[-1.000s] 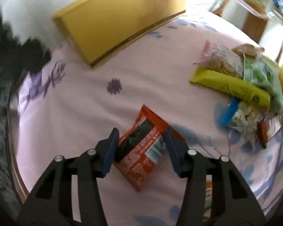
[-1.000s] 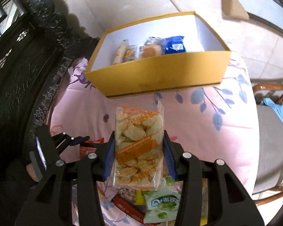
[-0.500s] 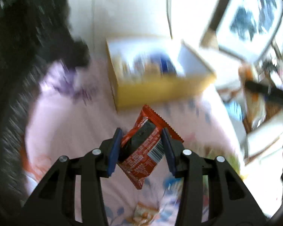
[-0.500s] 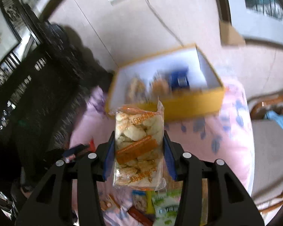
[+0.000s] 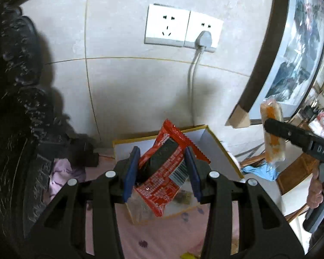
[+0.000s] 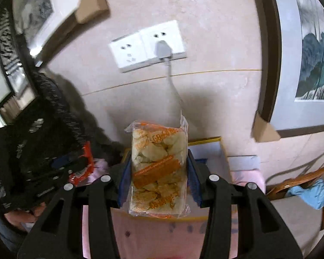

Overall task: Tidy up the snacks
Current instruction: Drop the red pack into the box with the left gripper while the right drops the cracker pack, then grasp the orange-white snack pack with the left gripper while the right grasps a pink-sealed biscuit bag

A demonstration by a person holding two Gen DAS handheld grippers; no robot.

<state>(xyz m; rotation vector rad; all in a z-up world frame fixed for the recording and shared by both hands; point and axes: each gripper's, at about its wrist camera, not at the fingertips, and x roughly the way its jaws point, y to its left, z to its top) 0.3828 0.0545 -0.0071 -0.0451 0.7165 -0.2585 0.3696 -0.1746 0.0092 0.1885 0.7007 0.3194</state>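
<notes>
My left gripper is shut on a red snack packet, held in the air above the yellow box, whose white inside shows behind the packet. My right gripper is shut on a clear bag of pale crackers with orange print, also lifted over the yellow box. In the left wrist view the right gripper with its cracker bag appears at the right, a hand below it. The right wrist view shows the left gripper and red packet at the left.
A tiled wall with white sockets and a plugged cable stands behind the box. Framed pictures lean at the right, dark carved furniture at the left. A pink floral cloth covers the table. A wicker chair with blue cloth stands right.
Both grippers have risen from the table with their snacks and moved toward the box; the views now face the wall. The red packet left the cloth in the left gripper.
</notes>
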